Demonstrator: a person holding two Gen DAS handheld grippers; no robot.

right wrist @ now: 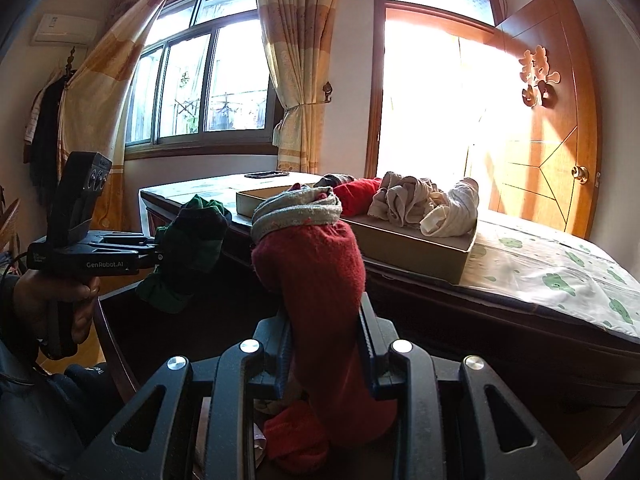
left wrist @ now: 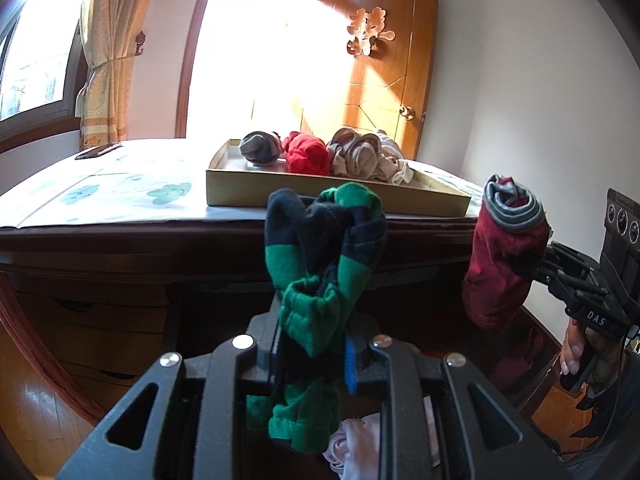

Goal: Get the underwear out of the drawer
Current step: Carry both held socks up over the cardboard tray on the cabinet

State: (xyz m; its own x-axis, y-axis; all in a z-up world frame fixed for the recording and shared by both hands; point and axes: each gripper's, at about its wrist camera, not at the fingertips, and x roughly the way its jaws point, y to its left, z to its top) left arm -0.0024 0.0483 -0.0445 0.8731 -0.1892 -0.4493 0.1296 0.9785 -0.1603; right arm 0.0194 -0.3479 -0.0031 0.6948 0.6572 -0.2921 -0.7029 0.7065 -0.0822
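Two grippers: both are gripping cloth, each carried in one of the person's hands.
Left gripper (left wrist: 310, 354): its jaws are pinching a green and navy bundle (left wrist: 320, 260), which is standing up between the fingers with a tail hanging below.
Right gripper (right wrist: 326, 350): its jaws are squeezing a dark red bundle (right wrist: 310, 272) with a grey band on top, long axis running upright, loose end drooping under the fingers.
Drawer: hard to make out; pale cloth (left wrist: 356, 444) is showing low beneath the left gripper, probably still lying inside it.
Desk (right wrist: 520, 280): its dark front edge is sitting just ahead of both bundles, slightly above the fingers.
Box (left wrist: 336, 196): resting near that front edge, already holding a grey, a bright red and several beige rolls.
Key relation: the box is lying forward and up from both tools; from the left-wrist view it is sitting almost straight ahead, so the left hand looks nearer.
Judgement: both bundles seem clear of the drawer and ready for carrying over the box wall.
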